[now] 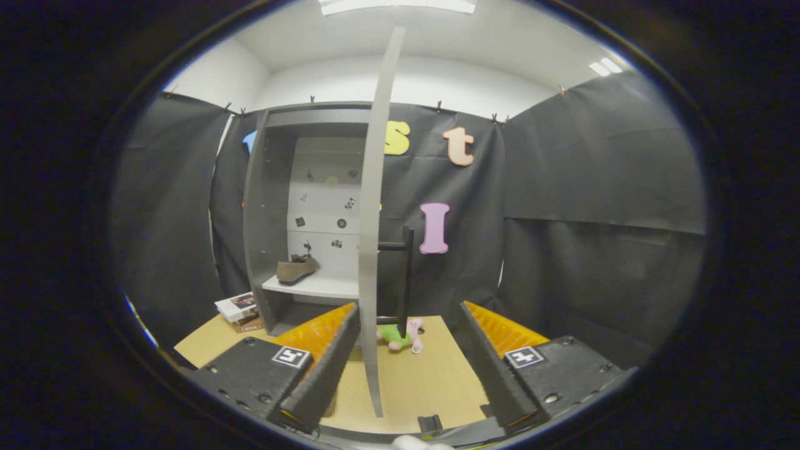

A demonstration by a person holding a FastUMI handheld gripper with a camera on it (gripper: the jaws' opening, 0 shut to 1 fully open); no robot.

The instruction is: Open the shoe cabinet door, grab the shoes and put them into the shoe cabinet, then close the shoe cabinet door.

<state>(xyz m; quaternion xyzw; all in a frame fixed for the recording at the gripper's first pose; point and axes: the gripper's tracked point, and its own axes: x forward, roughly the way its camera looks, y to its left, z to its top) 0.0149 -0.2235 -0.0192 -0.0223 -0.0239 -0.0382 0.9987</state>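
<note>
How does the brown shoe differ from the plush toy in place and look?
The brown shoe rests on the white shelf inside the shoe cabinet; the plush toy lies on the table outside, beyond the open gripper. The shoe is plain brown; the toy is green and pink. The open door stands between them.

The cabinet (269,219) stands at the back of the bench (425,381), its door (373,237) swung out edge-on between the tool's (409,356) spread fingers. A shoe (297,269) sits on its shelf (315,286). Books (239,310) lie left of the cabinet; a soft toy (402,335) lies right of the door.
</note>
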